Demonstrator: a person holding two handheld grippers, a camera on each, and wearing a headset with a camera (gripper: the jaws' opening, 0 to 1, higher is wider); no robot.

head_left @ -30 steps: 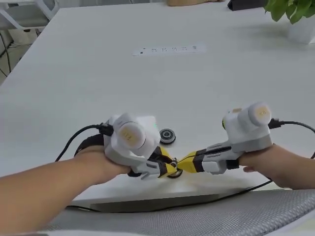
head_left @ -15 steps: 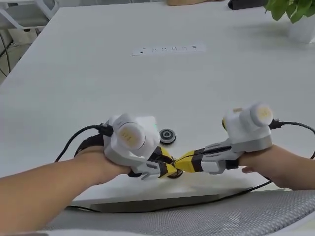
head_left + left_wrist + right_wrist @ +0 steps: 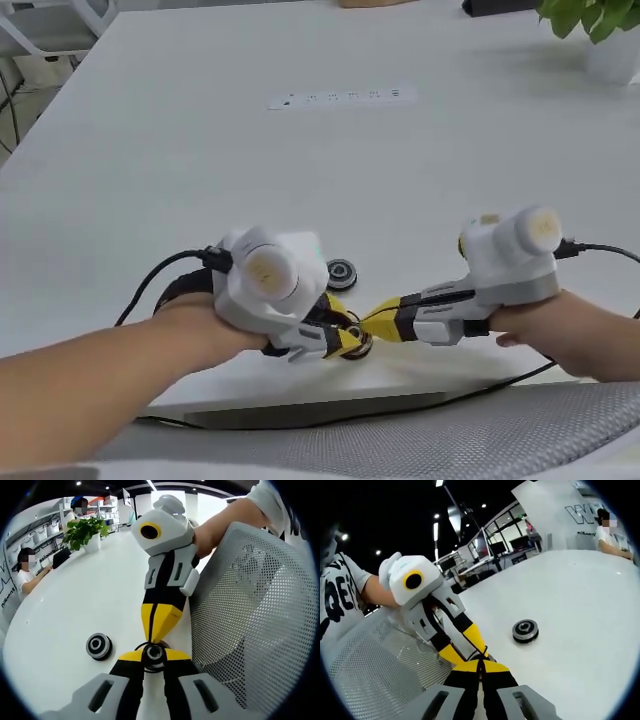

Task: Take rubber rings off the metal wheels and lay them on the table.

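White table [image 3: 200, 150], bare and open from your grippers out to 12 o'clock, where a power strip [image 3: 343, 98] lies well away. The table's near edge runs just under both grippers at 6 o'clock, with a grey mesh chair [image 3: 400, 440] below it, so there's little room toward you.

Your left gripper [image 3: 345, 340] is clamped on a metal wheel [image 3: 153, 655], a yellow tip on each side, just above the near edge. Your right gripper [image 3: 372, 320] meets it from 3 o'clock, jaws pinched together on a thin black rubber ring [image 3: 142, 644] looping off the wheel's top.

A second wheel [image 3: 341, 272], dark-rimmed with a metal hub, lies flat on the table just beyond, at 12 o'clock.

A white pot [image 3: 612, 62] at 2 o'clock holds a green plant [image 3: 585, 18].
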